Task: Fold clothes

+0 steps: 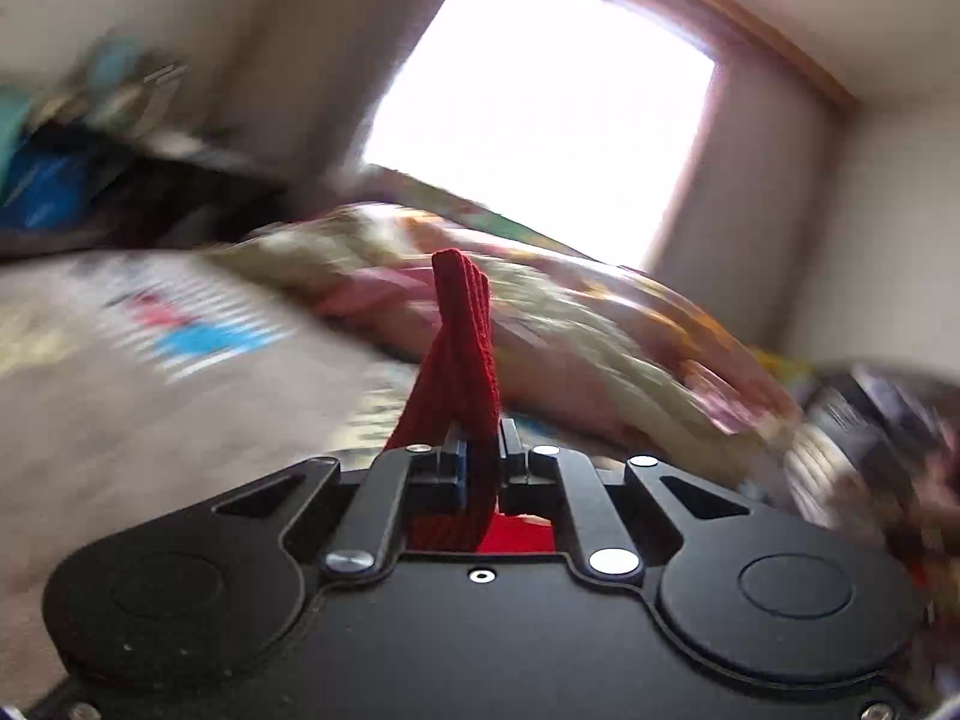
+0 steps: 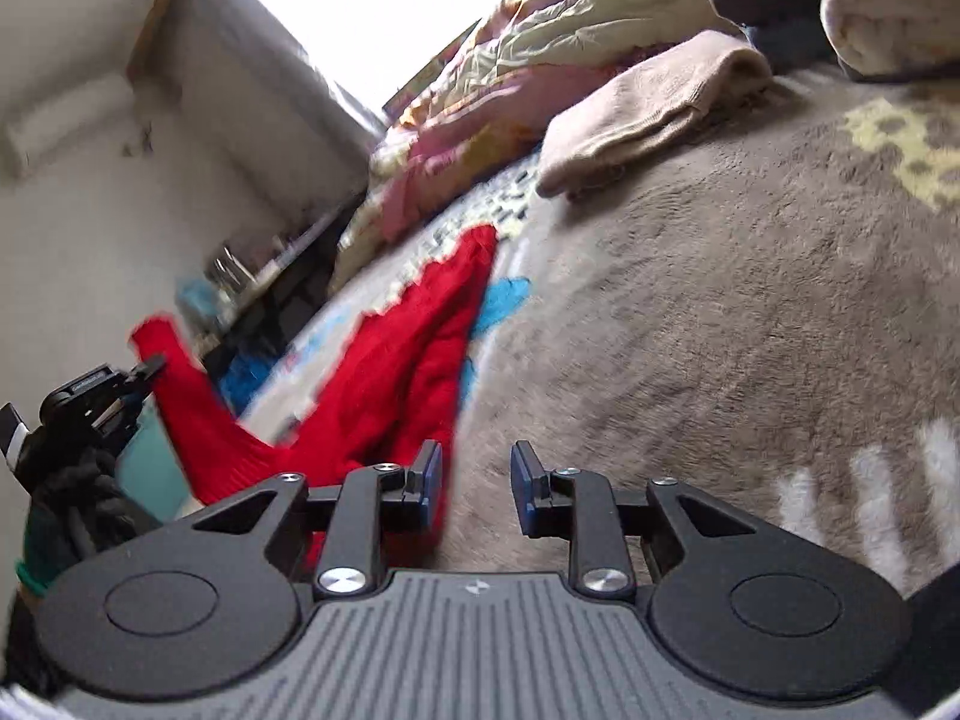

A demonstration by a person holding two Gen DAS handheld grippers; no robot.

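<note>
A red knit garment (image 2: 396, 360) lies stretched across the grey-brown fleece blanket (image 2: 720, 312). One end of it is lifted at the left, where my left gripper (image 2: 146, 373) holds it in a gloved hand (image 2: 78, 498). In the left wrist view, my left gripper (image 1: 480, 462) is shut on a folded strip of the red garment (image 1: 459, 324), which sticks up past the fingertips. My right gripper (image 2: 477, 480) is open low over the blanket. Nothing sits between its pads, and the red cloth lies just beside and behind its left finger (image 2: 429, 474).
A folded beige garment (image 2: 648, 114) rests further back on the blanket. Behind it are a rumpled flowered quilt (image 2: 510, 60) and a rolled white-and-grey blanket (image 2: 888, 18). A bright window (image 1: 540, 108) and a cluttered low shelf (image 1: 120, 138) line the wall. The left wrist view is motion-blurred.
</note>
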